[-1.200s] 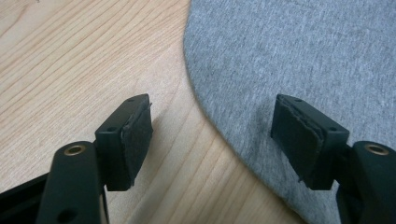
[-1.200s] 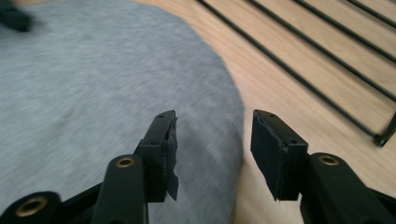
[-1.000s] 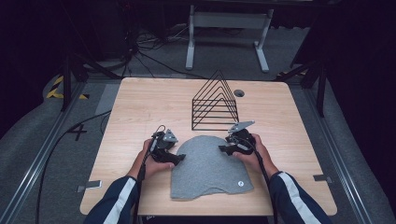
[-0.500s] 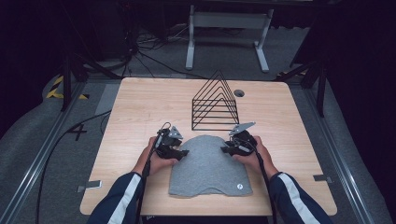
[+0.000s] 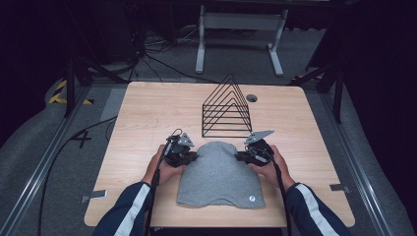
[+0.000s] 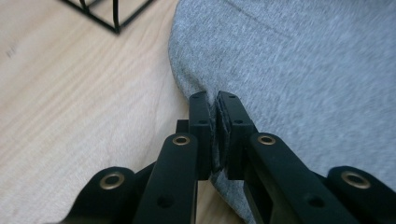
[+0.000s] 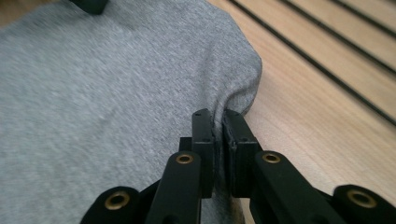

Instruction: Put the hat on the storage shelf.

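Observation:
A grey knit beanie lies flat on the wooden table, its rounded crown toward the far side and a small round tag near its front right corner. My left gripper is shut on the beanie's left edge, the grey fabric pinched between its black jaws. At the opposite edge, my right gripper is shut on the beanie, with the cloth puckered at the jaw tips. Each gripper is held by a hand in a dark sleeve with a white stripe.
A black wire rack with triangular dividers stands just beyond the beanie; its corner is close to the left gripper. A small round hole is in the table behind the rack. Bare wood lies to the left and right.
The beanie has been pulled toward the table's front and spread flatter. Both grippers moved slightly nearer the person while staying shut on its edges.

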The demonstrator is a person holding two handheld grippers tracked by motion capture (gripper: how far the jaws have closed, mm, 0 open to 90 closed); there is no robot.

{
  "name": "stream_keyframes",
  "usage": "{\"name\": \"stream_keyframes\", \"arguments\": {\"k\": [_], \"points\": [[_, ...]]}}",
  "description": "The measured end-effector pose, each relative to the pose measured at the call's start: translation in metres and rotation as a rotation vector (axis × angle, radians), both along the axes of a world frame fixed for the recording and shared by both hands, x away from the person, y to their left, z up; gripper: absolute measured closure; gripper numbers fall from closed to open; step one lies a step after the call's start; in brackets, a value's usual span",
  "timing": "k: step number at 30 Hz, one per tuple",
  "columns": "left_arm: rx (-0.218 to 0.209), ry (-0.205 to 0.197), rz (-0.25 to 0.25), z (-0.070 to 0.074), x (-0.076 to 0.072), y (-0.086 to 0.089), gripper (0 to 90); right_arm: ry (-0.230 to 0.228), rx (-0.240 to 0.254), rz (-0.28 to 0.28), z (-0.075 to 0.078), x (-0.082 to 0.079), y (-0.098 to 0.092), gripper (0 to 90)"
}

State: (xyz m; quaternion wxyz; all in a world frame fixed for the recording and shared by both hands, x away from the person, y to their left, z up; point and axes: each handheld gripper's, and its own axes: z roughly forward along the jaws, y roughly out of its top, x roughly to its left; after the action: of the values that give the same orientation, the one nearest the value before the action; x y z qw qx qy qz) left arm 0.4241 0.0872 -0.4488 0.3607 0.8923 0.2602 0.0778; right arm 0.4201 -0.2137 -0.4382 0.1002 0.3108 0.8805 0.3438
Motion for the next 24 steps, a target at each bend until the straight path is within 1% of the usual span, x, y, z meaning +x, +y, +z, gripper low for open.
{"name": "stream_keyframes", "arguments": {"k": [1,2,3,5,6,7,8,9,10,11,12,13,14,18,24], "points": [[-0.001,-0.007,-0.005,0.003,-0.001,0.000,85.5,-0.019,0.007,0.004,0.006,-0.004,-0.002,84.8],[-0.022,-0.022,-0.017,0.012,-0.005,0.000,85.6,-0.031,0.018,0.005,0.011,-0.007,-0.005,84.8],[-0.022,-0.022,-0.017,0.012,-0.005,0.000,85.6,-0.031,0.018,0.005,0.011,-0.007,-0.005,84.8],[-0.040,-0.053,-0.028,0.022,-0.009,0.000,85.7,-0.056,0.024,0.012,0.018,-0.011,-0.009,85.1],[-0.040,-0.073,-0.034,0.026,-0.011,0.000,87.7,-0.075,0.028,0.014,0.023,-0.014,-0.011,85.2],[-0.046,-0.077,-0.044,0.030,-0.012,0.001,89.0,-0.097,0.044,0.011,0.032,-0.018,-0.016,85.3],[-0.050,-0.079,-0.052,0.032,-0.013,0.001,89.0,-0.104,0.050,0.010,0.036,-0.019,-0.018,85.4],[-0.050,-0.089,-0.055,0.036,-0.015,0.001,89.0,-0.104,0.050,0.010,0.036,-0.019,-0.018,85.4],[-0.056,-0.108,-0.060,0.041,-0.017,0.000,89.1,-0.113,0.059,0.012,0.040,-0.021,-0.020,85.4],[-0.059,-0.114,-0.067,0.044,-0.017,0.000,89.2,-0.129,0.067,0.008,0.046,-0.023,-0.022,85.5],[-0.063,-0.123,-0.070,0.047,-0.018,-0.001,89.2,-0.141,0.066,0.008,0.049,-0.024,-0.024,85.5],[-0.061,-0.137,-0.083,0.050,-0.018,-0.003,89.3,-0.148,0.065,0.007,0.052,-0.025,-0.024,85.5],[-0.058,-0.142,-0.085,0.053,-0.018,-0.004,89.3,-0.163,0.066,0.003,0.056,-0.026,-0.025,85.4],[-0.059,-0.176,-0.104,0.067,-0.016,-0.011,89.4,-0.185,0.068,-0.005,0.066,-0.028,-0.030,85.5],[-0.068,-0.231,-0.121,0.095,-0.011,-0.020,89.5,-0.226,0.081,-0.024,0.084,-0.030,-0.041,85.5]]}}
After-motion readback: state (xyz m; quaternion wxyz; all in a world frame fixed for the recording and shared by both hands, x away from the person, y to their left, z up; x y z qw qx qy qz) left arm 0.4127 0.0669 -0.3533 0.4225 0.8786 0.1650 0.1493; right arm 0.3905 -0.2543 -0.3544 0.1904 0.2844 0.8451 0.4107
